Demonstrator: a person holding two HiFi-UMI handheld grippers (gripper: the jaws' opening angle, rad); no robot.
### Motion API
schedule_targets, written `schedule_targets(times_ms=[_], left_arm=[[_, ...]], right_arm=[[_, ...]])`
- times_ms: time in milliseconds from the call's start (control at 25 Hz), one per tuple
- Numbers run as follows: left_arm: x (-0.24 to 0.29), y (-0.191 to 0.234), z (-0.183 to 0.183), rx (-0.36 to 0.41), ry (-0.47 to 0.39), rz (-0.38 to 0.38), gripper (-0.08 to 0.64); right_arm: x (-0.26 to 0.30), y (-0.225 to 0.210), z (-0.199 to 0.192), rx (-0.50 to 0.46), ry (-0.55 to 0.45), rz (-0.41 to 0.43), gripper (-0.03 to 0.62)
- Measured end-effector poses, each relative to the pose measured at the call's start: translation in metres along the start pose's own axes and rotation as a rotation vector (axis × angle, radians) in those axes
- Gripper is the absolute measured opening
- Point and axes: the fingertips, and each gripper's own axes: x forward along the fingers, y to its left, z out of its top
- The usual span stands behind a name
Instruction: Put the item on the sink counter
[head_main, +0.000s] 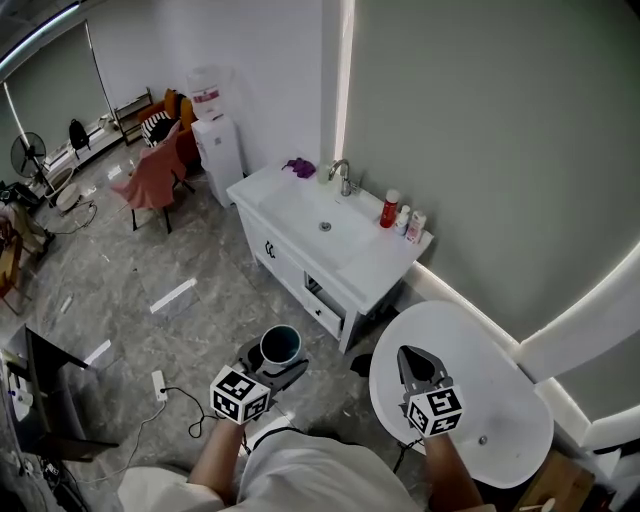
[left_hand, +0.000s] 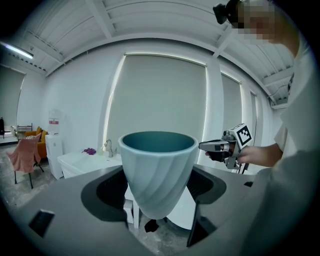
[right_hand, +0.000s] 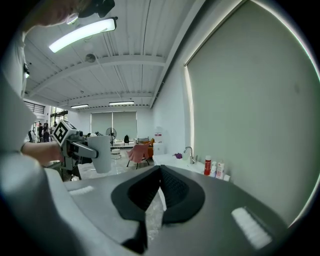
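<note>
A pale blue cup (left_hand: 158, 172) with spiral ribs and a darker teal inside is seen grasped by the left gripper (head_main: 272, 361). In the left gripper view its jaws are spread wide against the cup's two sides and the cup is held upright, its rim level. In the head view the cup is carried at the lower middle of the frame, above the grey floor and well apart from the sink counter (head_main: 385, 262), which stands at the centre of that frame against the wall. The right gripper (head_main: 412, 358) is seen at the lower right of the head view, above a round white table (head_main: 500, 420). In the right gripper view its jaws are clenched together with nothing between them. On the white counter a basin is sunk, with a chrome faucet (head_main: 342, 177) behind it. A red bottle (head_main: 389, 208) and two small white bottles (head_main: 409, 222) are lined up along the wall at the counter's right end, and a purple object (head_main: 299, 167) lies at its far left corner. A water dispenser (head_main: 215, 135) stands just beyond the counter in the upper left of the head view. A chair draped in pink cloth (head_main: 155, 180) is placed to the left of it, and a white power strip (head_main: 158, 385) lies on the floor at the lower left.
</note>
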Motion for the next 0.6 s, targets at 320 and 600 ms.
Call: schedule_targets(times_ms=[320, 600], left_arm=[[0.010, 0.003, 0.001, -0.012, 0.001, 0.012, 0.367], [0.030, 0.034, 0.009, -0.011, -0.005, -0.021, 0.367]], right_arm=[[0.012, -0.017, -0.005, -0.012, 0.014, 0.005, 0.011], [0.046, -0.020, -0.002, -0.023, 0.030, -0.003, 0.011]])
